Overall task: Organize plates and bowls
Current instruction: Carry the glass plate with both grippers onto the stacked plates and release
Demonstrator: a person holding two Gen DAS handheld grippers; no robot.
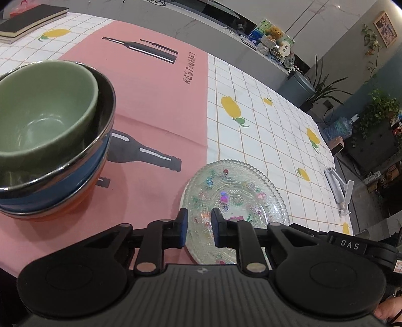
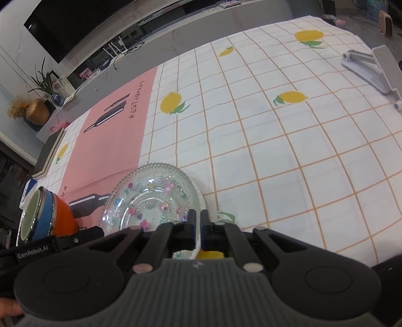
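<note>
A clear glass plate [image 1: 238, 198] with small coloured flowers lies flat where the pink mat meets the checked cloth; it also shows in the right wrist view [image 2: 153, 196]. My right gripper [image 2: 198, 217] is shut on the plate's near right rim. My left gripper [image 1: 199, 218] hovers over the plate's near left edge with a small gap between its blue pads [image 1: 182, 226], holding nothing. A stack of nested bowls [image 1: 50, 140], green in steel, blue and orange, stands on the mat to the left and shows in the right wrist view [image 2: 45, 218].
A white folding stand [image 2: 374, 68] lies near the table's far right edge, also seen in the left wrist view [image 1: 339, 188]. Dark books [image 1: 27, 20] lie at the far left corner. The table [image 2: 276, 140] has a lemon-print checked cloth.
</note>
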